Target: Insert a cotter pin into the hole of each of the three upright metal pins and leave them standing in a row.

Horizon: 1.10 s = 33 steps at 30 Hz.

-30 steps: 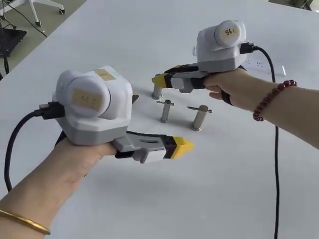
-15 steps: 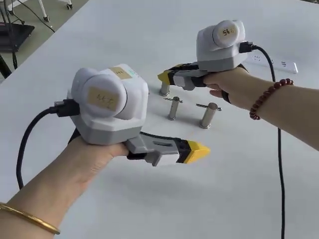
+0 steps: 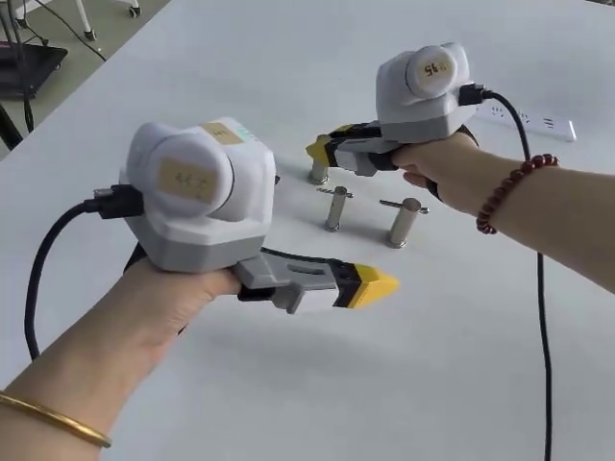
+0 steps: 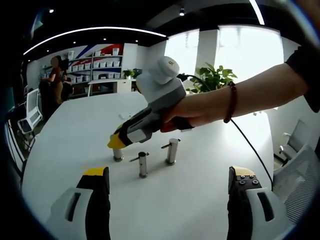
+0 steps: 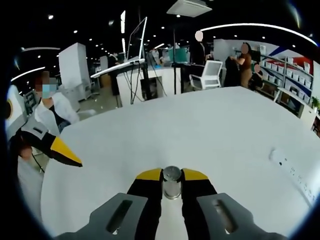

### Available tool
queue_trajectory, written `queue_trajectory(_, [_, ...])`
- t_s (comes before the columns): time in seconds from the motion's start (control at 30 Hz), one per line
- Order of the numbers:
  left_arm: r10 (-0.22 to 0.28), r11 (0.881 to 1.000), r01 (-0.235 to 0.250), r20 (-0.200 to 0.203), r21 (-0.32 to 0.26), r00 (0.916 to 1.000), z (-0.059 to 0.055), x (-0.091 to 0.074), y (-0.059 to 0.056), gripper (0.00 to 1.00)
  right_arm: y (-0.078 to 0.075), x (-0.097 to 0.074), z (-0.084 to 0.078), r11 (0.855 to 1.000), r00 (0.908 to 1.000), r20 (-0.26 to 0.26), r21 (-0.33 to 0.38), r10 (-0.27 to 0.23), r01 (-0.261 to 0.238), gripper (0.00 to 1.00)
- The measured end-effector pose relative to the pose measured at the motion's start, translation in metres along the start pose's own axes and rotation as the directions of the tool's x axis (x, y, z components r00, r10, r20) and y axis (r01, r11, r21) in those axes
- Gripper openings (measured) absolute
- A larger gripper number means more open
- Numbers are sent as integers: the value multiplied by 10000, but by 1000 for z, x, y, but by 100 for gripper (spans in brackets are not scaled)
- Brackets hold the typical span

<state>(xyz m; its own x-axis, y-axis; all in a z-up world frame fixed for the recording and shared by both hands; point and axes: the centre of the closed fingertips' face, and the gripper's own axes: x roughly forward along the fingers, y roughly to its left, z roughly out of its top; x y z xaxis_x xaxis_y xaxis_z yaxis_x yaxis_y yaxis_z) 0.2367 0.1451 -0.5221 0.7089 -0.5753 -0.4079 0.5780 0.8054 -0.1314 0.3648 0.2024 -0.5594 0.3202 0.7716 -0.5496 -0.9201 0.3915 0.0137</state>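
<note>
Head view: three metal pins (image 3: 333,208) stand in a row on the white surface (image 3: 432,336). Two have a cotter pin (image 3: 392,204) poked through. My right jaws (image 5: 172,175) are closed on the top of the third pin (image 5: 172,188). My left jaws (image 4: 168,172) are wide open, holding nothing, near the row.

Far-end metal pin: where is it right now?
The far-end metal pin stands on the white table at the row's end, between the right gripper jaws, next to the middle pin.
</note>
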Motion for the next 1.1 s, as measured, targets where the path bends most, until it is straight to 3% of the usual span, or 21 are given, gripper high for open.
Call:
queue_trajectory(0.07, [-17,10000,17,-65,-84,10000,-2,0,0,99,-3,0,-1,9995,9998,-174,-286,-130,125,8])
queue_trajectory(0.37, [-53,9999,53,-49,-99,10000,-1,0,0,99,-15,-9,-8,9997,9992,-314,73,-228,230,8])
queue_trajectory(0.7, [-132,9998,133,-83,122,9999,1,3,-5,99,-31,-38,-21,9958,9961,-413,446,-784,802,8])
queue_trajectory(1.1, [-14,9999,13,53,106,10000,4,1,-2,99,-50,-74,-43,9884,9893,-612,675,-1322,1362,8])
